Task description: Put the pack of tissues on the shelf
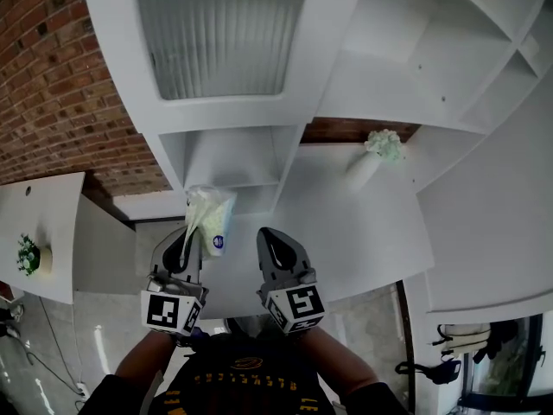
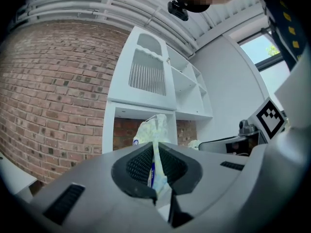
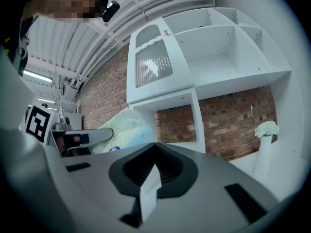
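While I watched the head view, the left gripper [image 1: 190, 239] was pointing level toward the white shelf unit [image 1: 363, 85], with the pack of tissues [image 1: 210, 219] standing up out of its tip. Its own view confirmed the hold: the jaws of the left gripper [image 2: 154, 168] were closed narrow on the thin lower edge of the pack of tissues [image 2: 152, 130], pads pressing the wrapper from both sides, and the pale pack rose upright above them. The pack was in the air in front of the open compartment [image 1: 232, 158] under the ribbed glass door [image 1: 220, 33], not on any board.

Just beside it, the right gripper [image 1: 270, 239] was also level. From its camera I saw the right gripper [image 3: 154, 171] with jaws drawn together on nothing, and the pack [image 3: 121, 130] showed off to its left. A white vase of flowers [image 1: 373, 156] stood on the counter [image 1: 346, 232] below the open shelves, against the brick wall [image 1: 52, 85].
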